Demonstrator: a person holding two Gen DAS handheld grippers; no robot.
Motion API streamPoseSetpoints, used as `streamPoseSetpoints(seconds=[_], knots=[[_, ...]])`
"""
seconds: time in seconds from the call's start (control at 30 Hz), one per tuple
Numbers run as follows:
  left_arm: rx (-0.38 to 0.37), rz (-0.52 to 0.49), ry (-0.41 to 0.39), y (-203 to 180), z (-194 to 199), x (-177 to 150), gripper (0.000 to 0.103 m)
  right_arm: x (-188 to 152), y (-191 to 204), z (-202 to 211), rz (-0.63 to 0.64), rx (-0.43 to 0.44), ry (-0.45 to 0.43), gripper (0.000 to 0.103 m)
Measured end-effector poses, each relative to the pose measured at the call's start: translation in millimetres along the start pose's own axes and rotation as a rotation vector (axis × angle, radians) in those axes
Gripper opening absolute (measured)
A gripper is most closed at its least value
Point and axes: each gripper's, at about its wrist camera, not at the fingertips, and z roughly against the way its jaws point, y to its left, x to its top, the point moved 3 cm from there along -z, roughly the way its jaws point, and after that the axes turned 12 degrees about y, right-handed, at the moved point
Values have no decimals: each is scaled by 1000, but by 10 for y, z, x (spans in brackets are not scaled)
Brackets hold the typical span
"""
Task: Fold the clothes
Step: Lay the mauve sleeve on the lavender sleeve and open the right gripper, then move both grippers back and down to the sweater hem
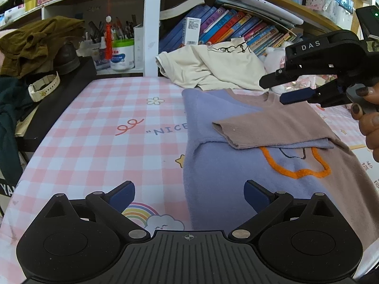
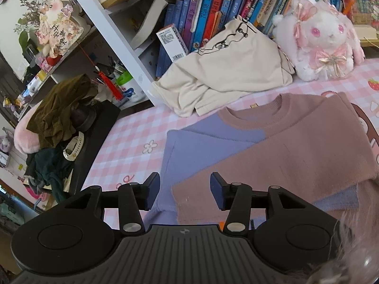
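A pink-and-white checked sheet (image 1: pixel 94 142), printed with a rainbow, flowers and the word "NICE", covers the work surface. On it lies a purple and dusty-pink sweater (image 1: pixel 236 165), laid flat with an orange outline on its front and its pink sleeve (image 1: pixel 236 130) folded across the chest. Behind the sweater a cream T-shirt (image 2: pixel 225 71) lies crumpled against a row of books (image 2: pixel 213 11), with a white plush rabbit (image 2: pixel 324 40) beside it. At the left edge a heap of olive clothing (image 2: pixel 61 113) and a cream wristwatch (image 1: pixel 43 90) rest on a black block, below cluttered shelves.

The left gripper (image 1: pixel 189 195) hovers low over the sheet at the sweater's left edge, angled downward, fingers spread wide with nothing between them. The right gripper (image 2: pixel 183 190) hangs above the folded sleeve's cuff, tilted down, jaws parted and clear of the fabric; the left wrist view shows fingers with dark-painted nails (image 1: pixel 362 94) wrapped around its handle.
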Motion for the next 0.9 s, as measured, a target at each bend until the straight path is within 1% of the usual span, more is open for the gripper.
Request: streamPoseSetpoints(seconds=[0.23, 0.4, 0.5, 0.63, 0.7, 0.73, 0.77, 0.9], knots=[[-11, -28, -1, -91, 15, 1, 100, -123, -132, 77, -30, -21, -1, 46], [-17, -35, 8, -133, 23, -34, 100, -269, -259, 135, -54, -41, 4, 46], [-8, -47, 10, -166, 48, -61, 100, -389, -334, 184, -57, -59, 7, 48], [10, -39, 3, -183, 92, -79, 100, -552, -419, 257, -33, -93, 16, 53], [13, -25, 1, -188, 107, -85, 100, -630, -448, 300, -6, -110, 17, 61], [12, -16, 1, -193, 111, -88, 100, -669, -462, 328, 11, -117, 15, 67], [11, -9, 3, -202, 113, -92, 100, -714, -478, 361, 26, -124, 12, 70], [18, 21, 21, -251, 112, -117, 100, -896, -573, 493, 73, -149, 7, 75]])
